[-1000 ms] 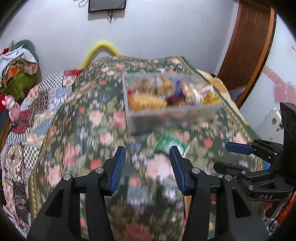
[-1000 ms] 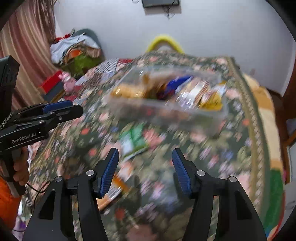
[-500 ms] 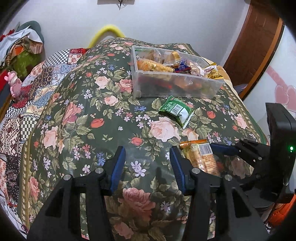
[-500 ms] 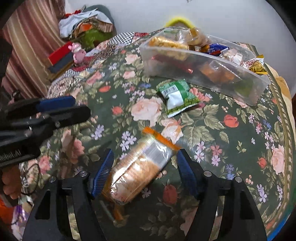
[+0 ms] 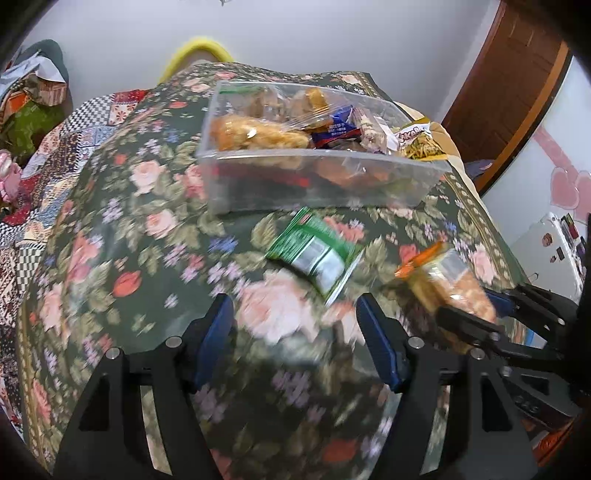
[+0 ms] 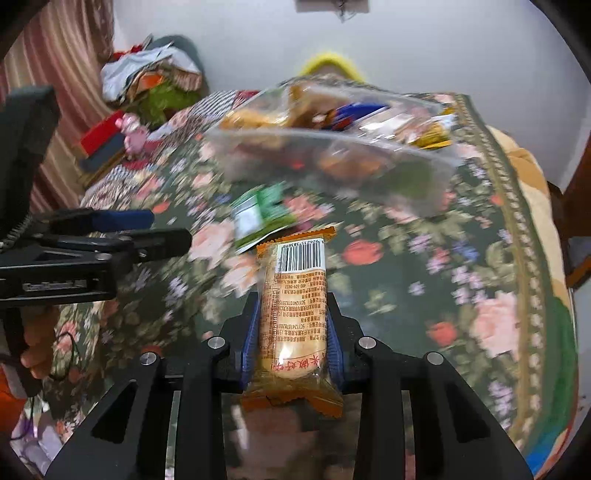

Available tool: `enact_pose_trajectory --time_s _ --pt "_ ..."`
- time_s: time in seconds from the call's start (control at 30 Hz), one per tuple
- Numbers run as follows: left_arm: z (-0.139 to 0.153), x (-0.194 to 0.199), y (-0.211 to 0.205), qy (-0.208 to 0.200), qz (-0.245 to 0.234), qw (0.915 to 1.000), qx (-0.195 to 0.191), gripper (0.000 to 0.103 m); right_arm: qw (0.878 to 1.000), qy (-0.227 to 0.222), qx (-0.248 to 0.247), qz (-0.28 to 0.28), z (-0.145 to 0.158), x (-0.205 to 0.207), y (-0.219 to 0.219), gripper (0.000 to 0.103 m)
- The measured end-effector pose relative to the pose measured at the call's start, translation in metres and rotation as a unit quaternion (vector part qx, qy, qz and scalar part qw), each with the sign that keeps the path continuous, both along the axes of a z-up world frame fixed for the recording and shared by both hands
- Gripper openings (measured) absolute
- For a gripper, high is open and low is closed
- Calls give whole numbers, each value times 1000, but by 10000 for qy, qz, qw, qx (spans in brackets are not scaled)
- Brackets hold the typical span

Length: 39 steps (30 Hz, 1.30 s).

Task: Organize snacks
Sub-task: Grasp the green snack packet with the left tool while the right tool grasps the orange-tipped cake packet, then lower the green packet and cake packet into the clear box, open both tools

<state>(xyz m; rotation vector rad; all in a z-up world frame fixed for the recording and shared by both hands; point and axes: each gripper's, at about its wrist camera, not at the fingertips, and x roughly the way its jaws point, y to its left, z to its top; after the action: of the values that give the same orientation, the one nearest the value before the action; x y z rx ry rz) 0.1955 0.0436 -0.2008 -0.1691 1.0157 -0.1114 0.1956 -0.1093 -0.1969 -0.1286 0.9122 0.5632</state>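
One floral bedspread (image 5: 122, 229) under clear bin (image 5: 317, 184); white wall (image 5: 295, 33) behind.

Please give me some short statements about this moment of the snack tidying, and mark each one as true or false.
1. The right gripper is shut on the orange-wrapped snack pack. True.
2. The left gripper holds the green snack packet. False: it is open and empty, and the packet lies on the floral bedspread ahead of it.
3. The clear plastic bin already has snacks inside. True.
4. The green snack packet lies inside the bin. False: it lies on the bedspread in front of the bin.
5. The barcode end of the orange-wrapped pack points away from the right gripper. True.
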Motion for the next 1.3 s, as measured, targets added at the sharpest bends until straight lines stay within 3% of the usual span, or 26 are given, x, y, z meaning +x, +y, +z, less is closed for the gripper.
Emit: enact_pose_trajectory --time_s 0.3,0.53,0.67,0.8,1.03,1.3 --pt "-29 54 -14 501 -35 9980 -371 69 9989 -84 135 -451 5 22 -34 29" --pt "-32 74 -30 410 -223 9987 -196 68 9982 -80 203 -558 4 29 -42 29" --pt "-34 76 -34 236 -280 9993 -13 44 9982 -82 213 -560 4 31 -41 29" --pt "-33 71 -32 126 -335 9994 -24 40 9981 -120 227 -551 8 32 -39 29" --pt "-4 55 -22 -223 -264 9994 -34 40 9973 -324 318 -580 24 37 -36 29" --pt "50 53 -11 -839 -245 9962 -32 40 9950 -623 491 -603 48 54 -28 29"
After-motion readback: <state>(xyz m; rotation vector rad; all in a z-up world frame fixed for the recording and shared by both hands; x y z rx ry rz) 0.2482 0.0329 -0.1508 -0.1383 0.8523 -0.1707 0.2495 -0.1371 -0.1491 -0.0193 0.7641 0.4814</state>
